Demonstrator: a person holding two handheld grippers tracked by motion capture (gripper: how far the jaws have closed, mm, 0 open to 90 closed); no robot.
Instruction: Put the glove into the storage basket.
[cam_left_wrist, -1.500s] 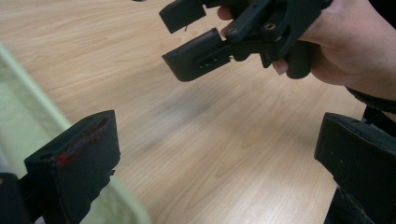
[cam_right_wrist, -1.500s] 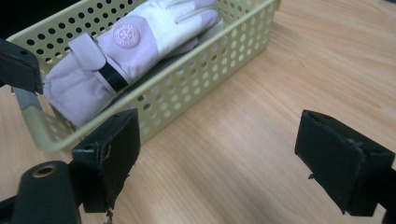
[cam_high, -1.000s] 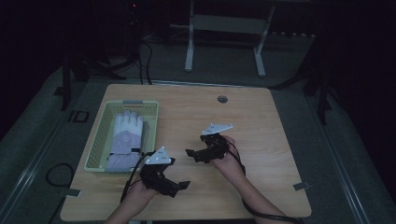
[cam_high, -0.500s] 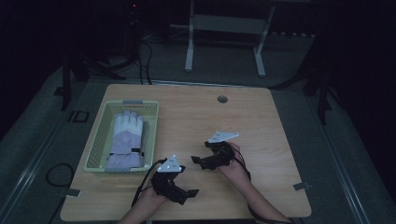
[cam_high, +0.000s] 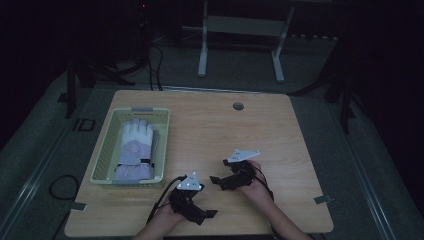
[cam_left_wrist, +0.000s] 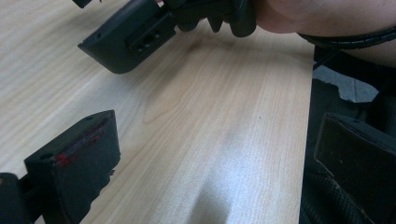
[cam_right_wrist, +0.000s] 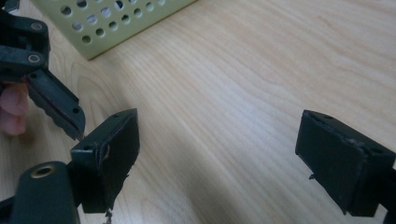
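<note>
A big wooden table is seen from the high view, with a dark floor all around it. A small round hole is set into the table top near the far edge.

On the left side of the table a light green basket with many little holes in its walls is placed. A white and grey glove is laid flat inside the basket, with its fingers pointed to the far side. A corner of the basket is also seen in the right gripper view, at the top left.

Near the front edge of the table, two black grippers are held by a person's hands. The left gripper is held low over the wood, close to the front edge and just to the right of the basket. Its jaws are spread wide apart, and nothing is held between them. In the left gripper view, bare wood and the table's edge are seen between the jaws.

The right gripper is held a little farther in, near the left one, and is pointed to the left. Its jaws are also spread wide apart, with nothing but bare wood between them
</note>
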